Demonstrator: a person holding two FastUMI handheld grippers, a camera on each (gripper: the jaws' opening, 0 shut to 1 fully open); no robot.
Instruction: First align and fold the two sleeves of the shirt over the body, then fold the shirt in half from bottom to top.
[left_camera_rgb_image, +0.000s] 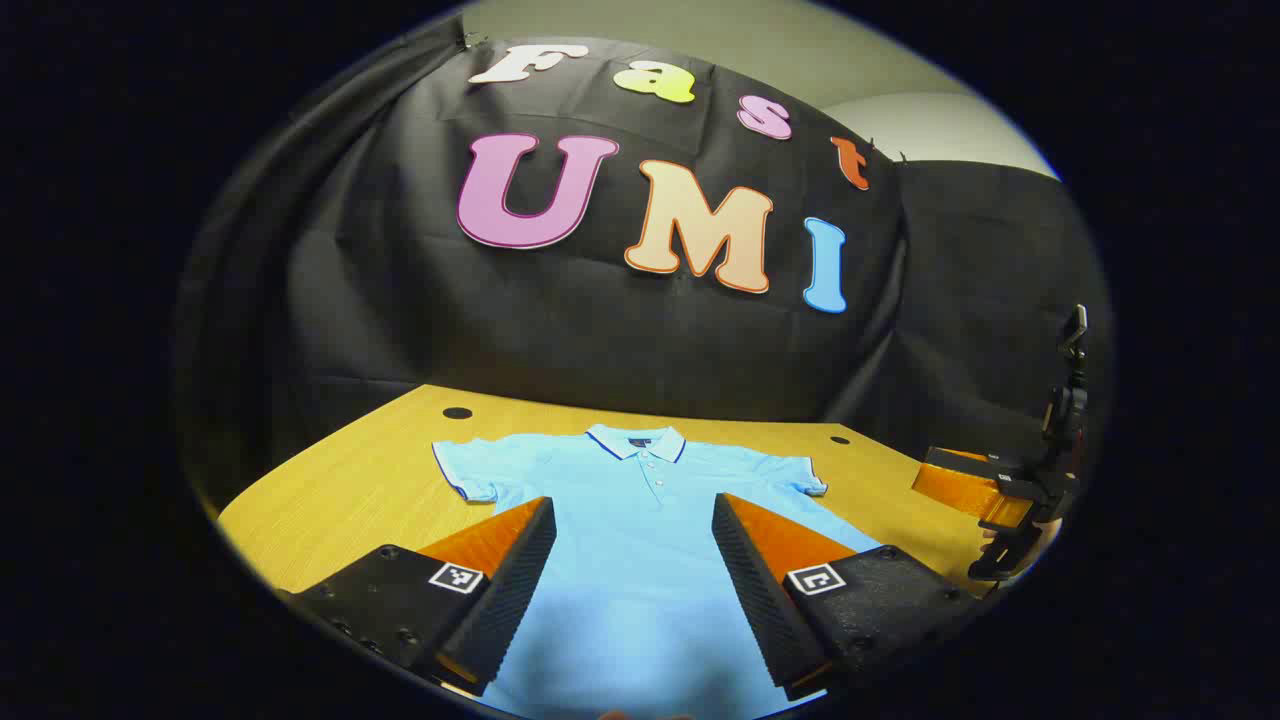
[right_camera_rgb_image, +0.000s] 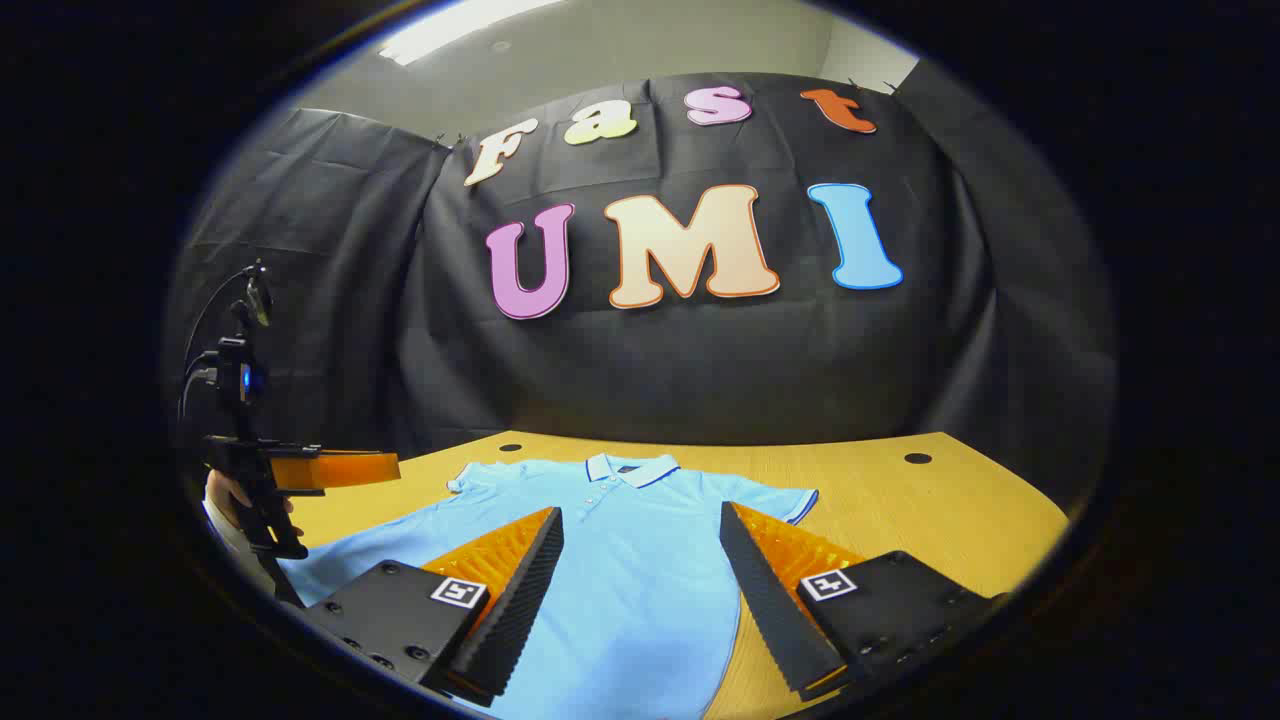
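Note:
A light blue polo shirt (left_camera_rgb_image: 640, 510) lies flat and face up on the wooden table (left_camera_rgb_image: 360, 490), collar toward the wall and both short sleeves spread out. My left gripper (left_camera_rgb_image: 633, 512) hovers open above the shirt's body, nothing between its fingers. In the right gripper view the same shirt (right_camera_rgb_image: 640, 540) spreads out below my right gripper (right_camera_rgb_image: 641, 520), which also stands open over the shirt's right half. The right gripper (left_camera_rgb_image: 985, 485) appears far right in the left gripper view, the left gripper (right_camera_rgb_image: 340, 468) far left in the right gripper view, held by a hand (right_camera_rgb_image: 232, 498).
The table (right_camera_rgb_image: 950, 520) has small dark round holes near its back edge (left_camera_rgb_image: 457, 413) (right_camera_rgb_image: 917, 459). The black cloth wall rises straight behind the table. Bare wood lies left of the shirt and to its right.

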